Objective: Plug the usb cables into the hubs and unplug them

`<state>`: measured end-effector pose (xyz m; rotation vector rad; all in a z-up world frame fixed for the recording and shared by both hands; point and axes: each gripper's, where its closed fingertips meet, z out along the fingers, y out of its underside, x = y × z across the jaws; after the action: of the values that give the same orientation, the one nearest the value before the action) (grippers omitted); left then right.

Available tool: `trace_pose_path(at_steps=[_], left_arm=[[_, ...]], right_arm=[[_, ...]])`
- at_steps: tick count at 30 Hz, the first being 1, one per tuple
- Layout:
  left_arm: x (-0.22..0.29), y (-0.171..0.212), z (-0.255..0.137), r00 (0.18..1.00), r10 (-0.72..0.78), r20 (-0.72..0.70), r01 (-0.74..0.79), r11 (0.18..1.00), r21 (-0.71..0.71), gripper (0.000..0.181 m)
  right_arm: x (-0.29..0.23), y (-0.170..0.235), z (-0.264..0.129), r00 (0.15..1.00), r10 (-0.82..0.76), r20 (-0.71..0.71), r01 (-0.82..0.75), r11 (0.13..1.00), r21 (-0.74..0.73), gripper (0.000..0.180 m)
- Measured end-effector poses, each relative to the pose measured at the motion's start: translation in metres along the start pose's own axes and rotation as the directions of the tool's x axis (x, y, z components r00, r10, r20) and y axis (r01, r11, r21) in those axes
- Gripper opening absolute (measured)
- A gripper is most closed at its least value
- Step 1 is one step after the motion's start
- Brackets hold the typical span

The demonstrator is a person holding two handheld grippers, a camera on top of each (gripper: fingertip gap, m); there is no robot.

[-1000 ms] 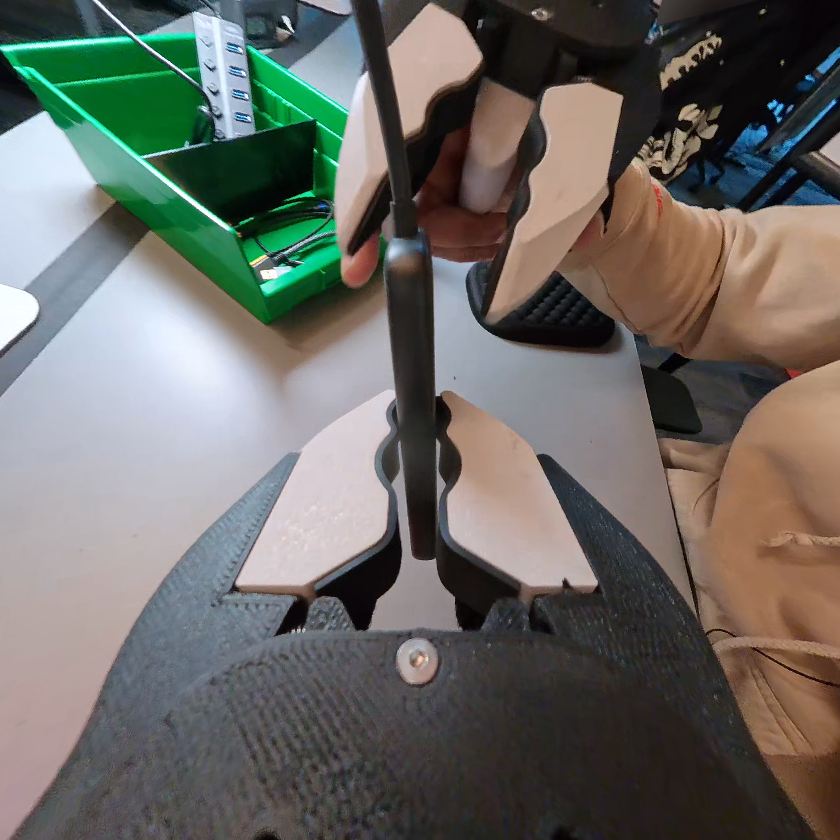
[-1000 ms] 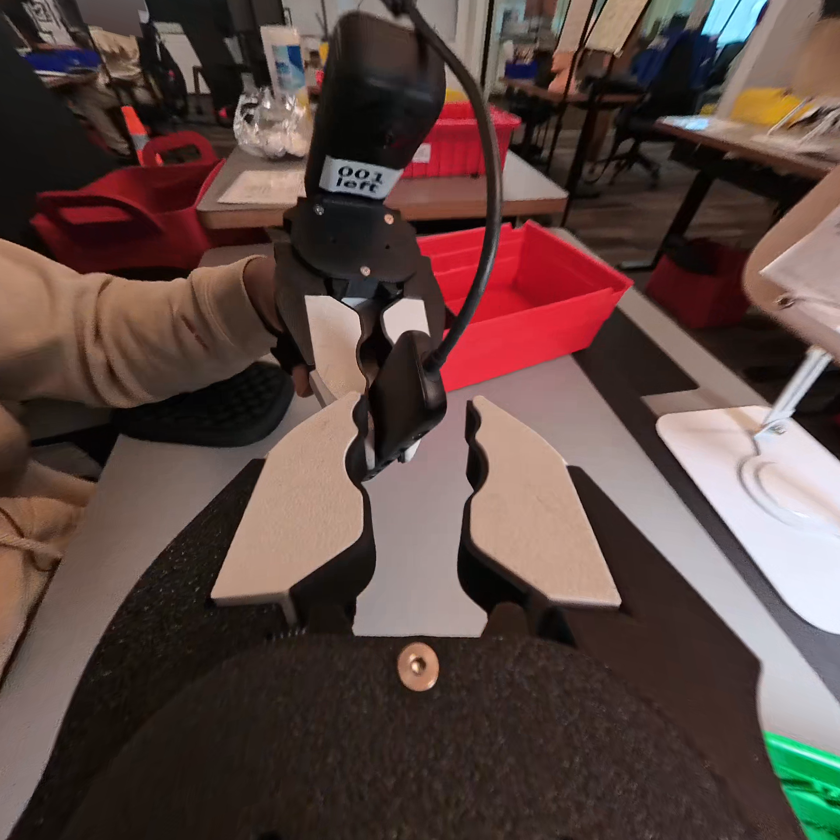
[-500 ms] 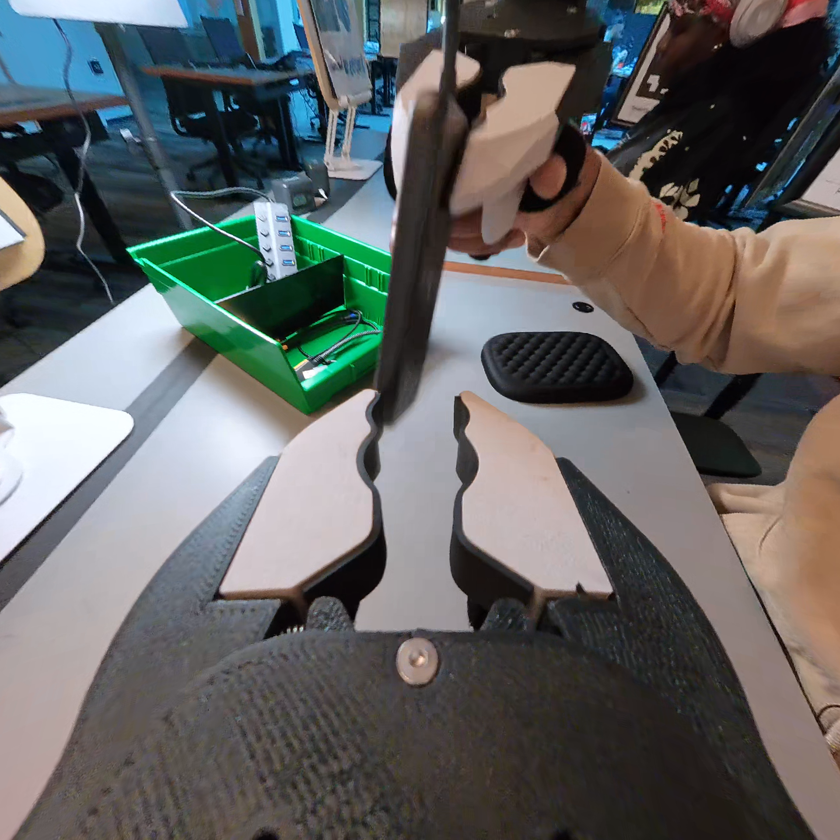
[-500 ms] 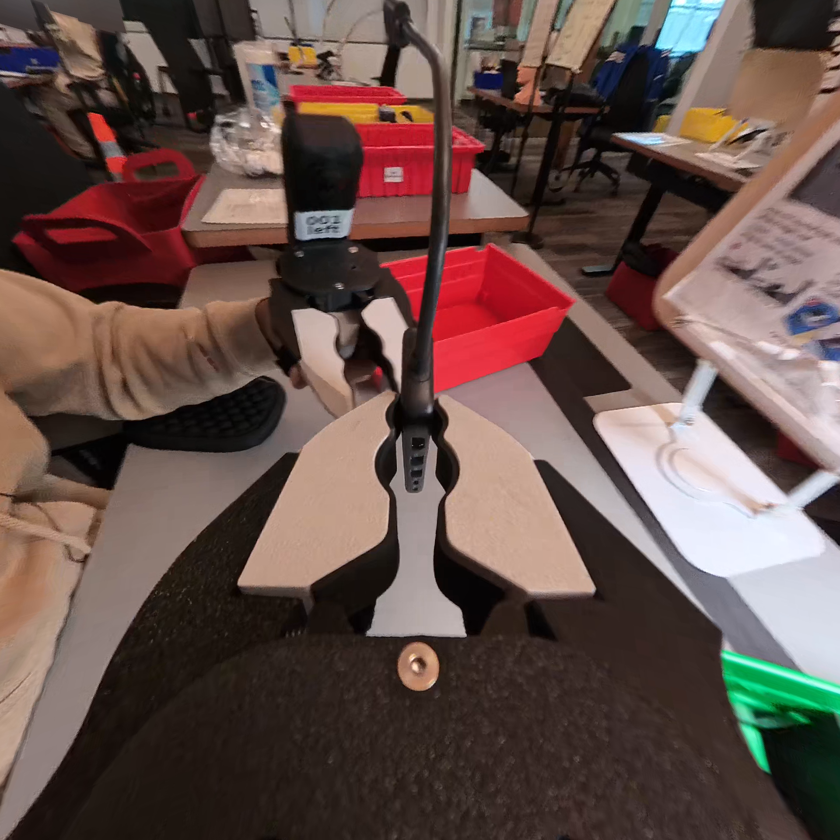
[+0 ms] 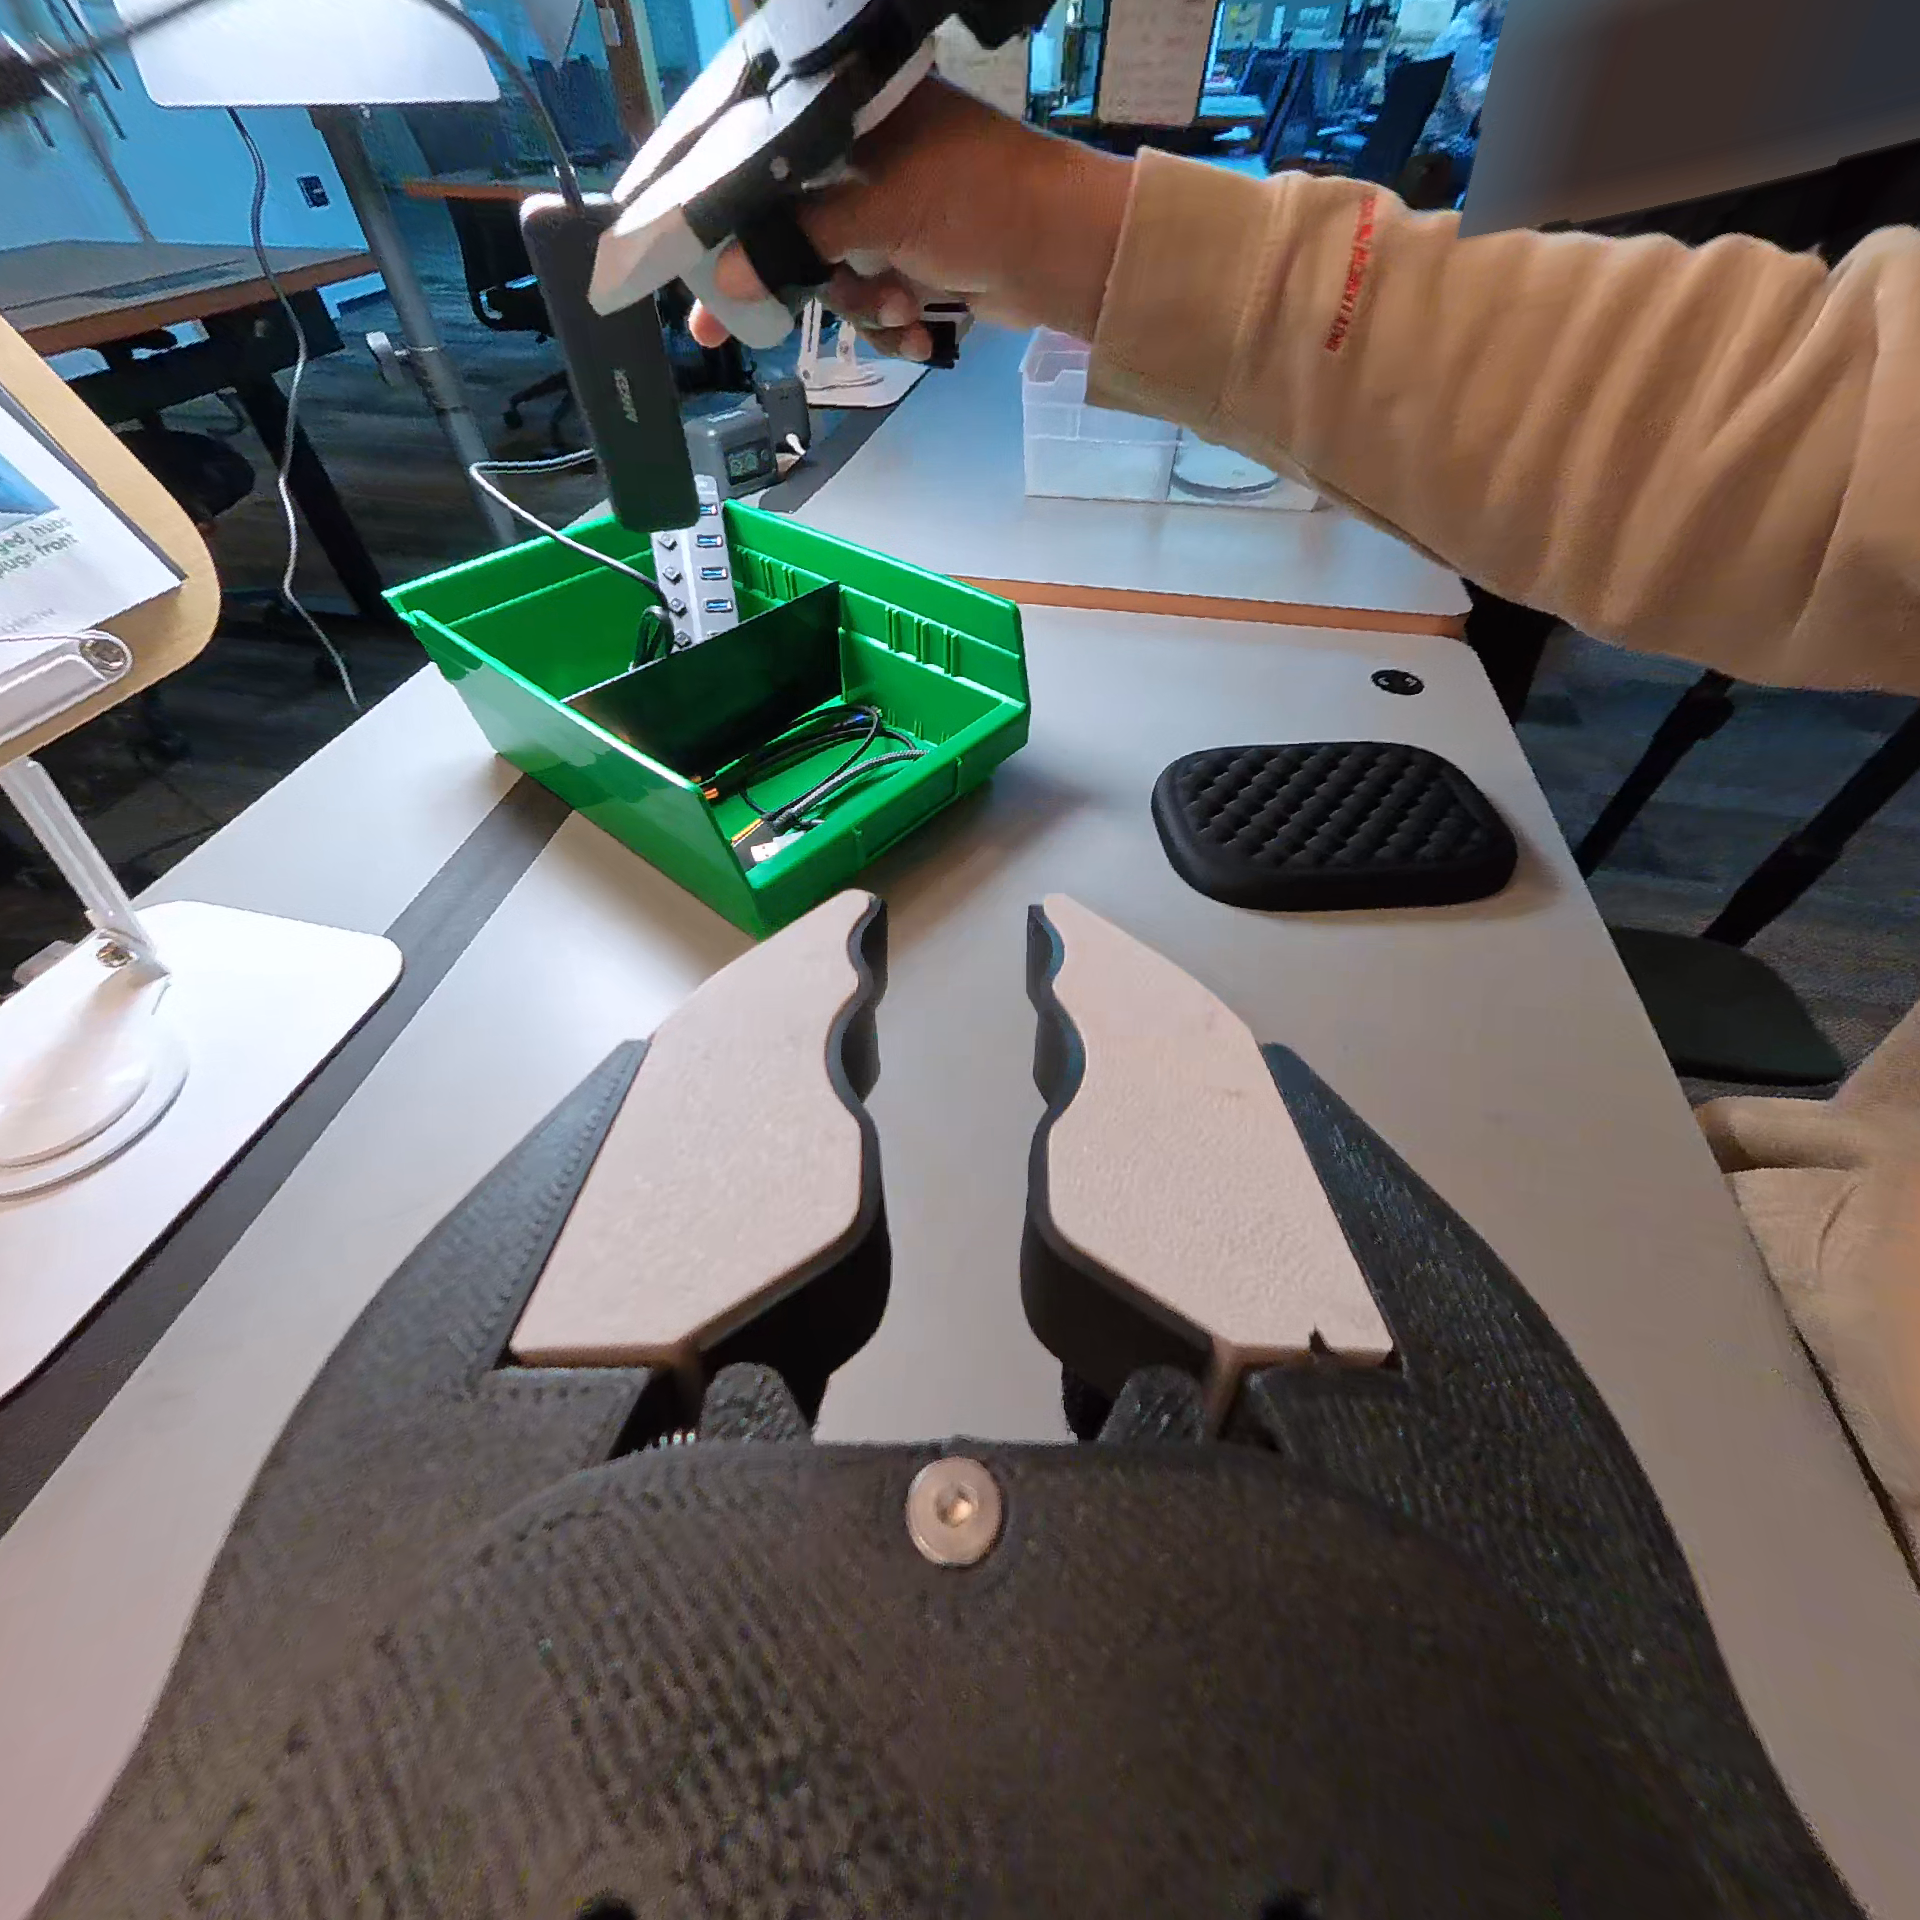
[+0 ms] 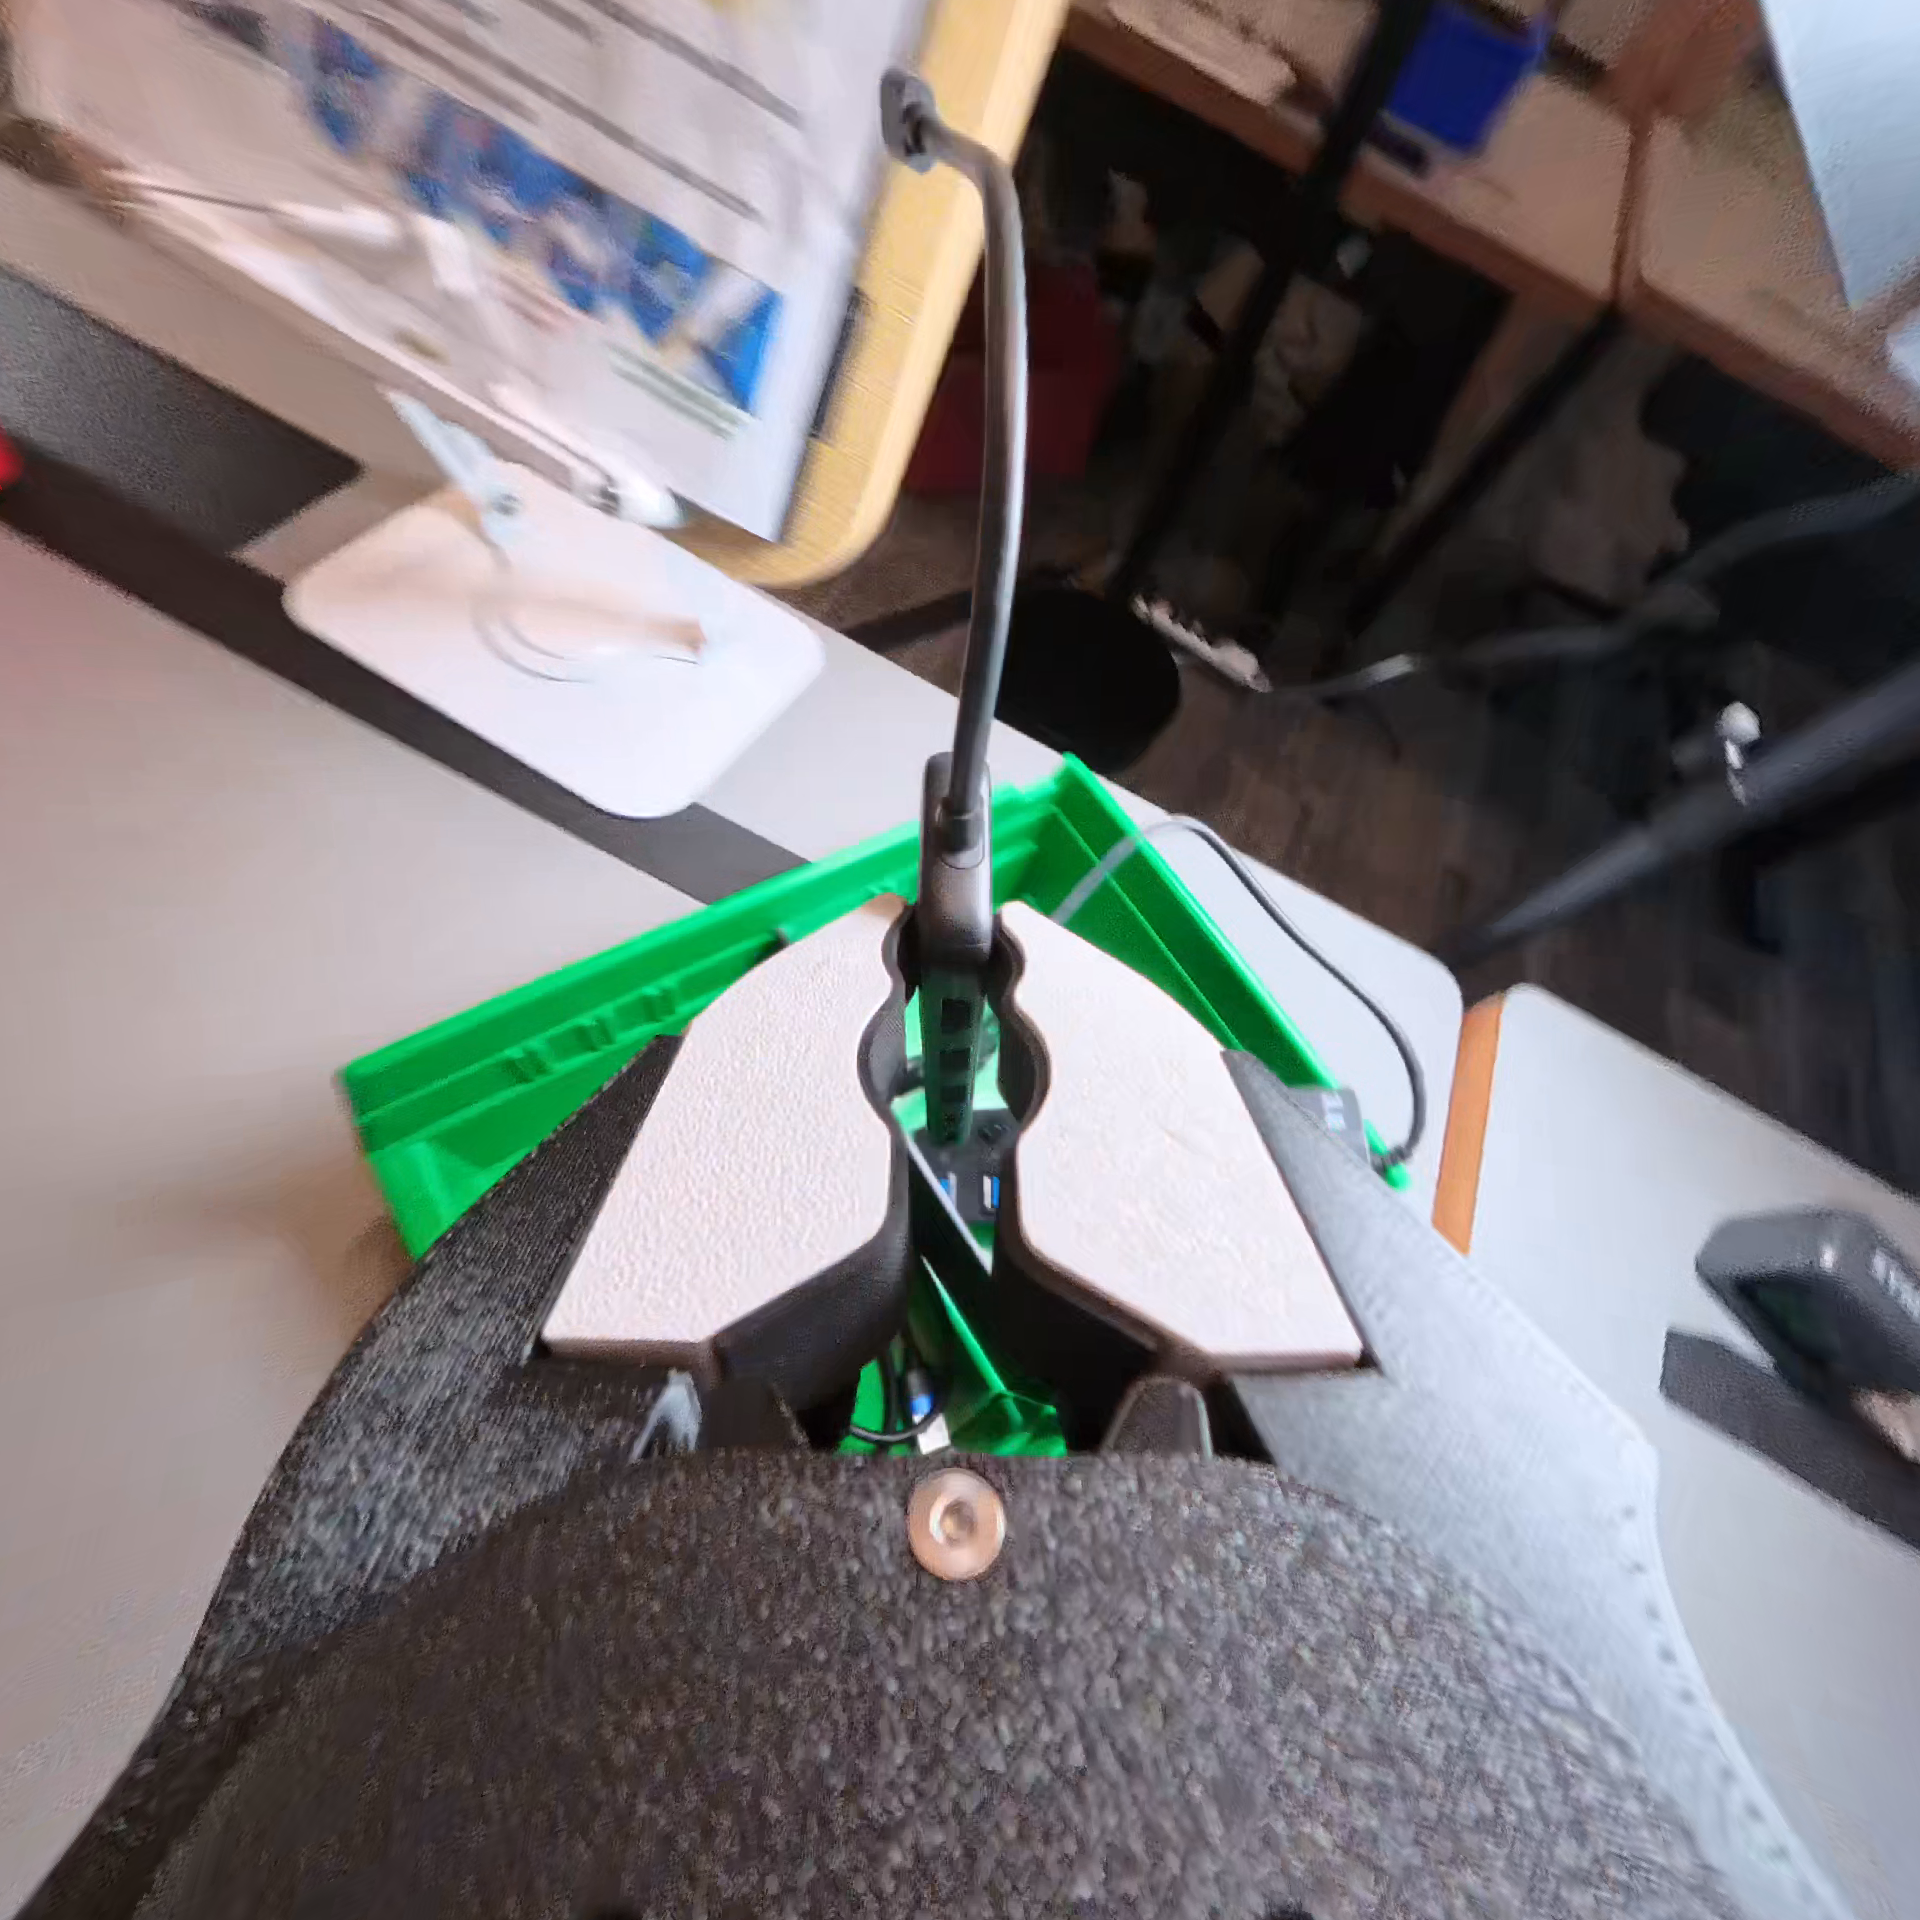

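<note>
My right gripper (image 6: 954, 925) is shut on a slim black USB hub (image 6: 951, 935) whose short cable (image 6: 997, 436) arcs up from it. In the left wrist view that same gripper (image 5: 644, 249) holds the black hub (image 5: 629, 384) upright above the back of the green bin (image 5: 623, 774). A silver hub (image 5: 694, 587) with blue ports stands in the bin's rear compartment. Black USB cables (image 5: 831, 764) lie coiled in the front compartment, behind a black divider (image 5: 717, 686). My left gripper (image 5: 956, 925) is open and empty, low over the grey table (image 5: 1299, 1039) in front of the bin.
A black quilted pad (image 5: 1335, 821) lies right of the bin. A white stand base (image 5: 125, 1049) holding a board sits at the left. A clear plastic box (image 5: 1132, 447) is on the far table. A dark device (image 6: 1829, 1320) lies at the right in the right wrist view.
My left gripper let go of the black hub and opened. My right gripper closed on the hub and carried it away, up over the green bin.
</note>
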<state>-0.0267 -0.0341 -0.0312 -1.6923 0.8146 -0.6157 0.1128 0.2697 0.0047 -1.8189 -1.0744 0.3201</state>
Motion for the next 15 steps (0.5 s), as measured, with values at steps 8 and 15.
trace_pose_path(at_steps=[8, 15], left_arm=[[-0.012, 0.004, -0.005, 0.999, -0.034, 0.01, 0.034, 0.999, 0.007, 0.022], [-0.018, 0.012, -0.005, 0.998, -0.055, 0.013, 0.055, 0.998, -0.007, 0.021]], right_arm=[[0.052, 0.078, 0.058, 0.857, 0.515, 0.024, -0.512, 0.855, -0.084, 0.012], [0.049, 0.108, 0.076, 0.858, 0.513, 0.016, -0.501, 0.843, -0.198, 0.028]])
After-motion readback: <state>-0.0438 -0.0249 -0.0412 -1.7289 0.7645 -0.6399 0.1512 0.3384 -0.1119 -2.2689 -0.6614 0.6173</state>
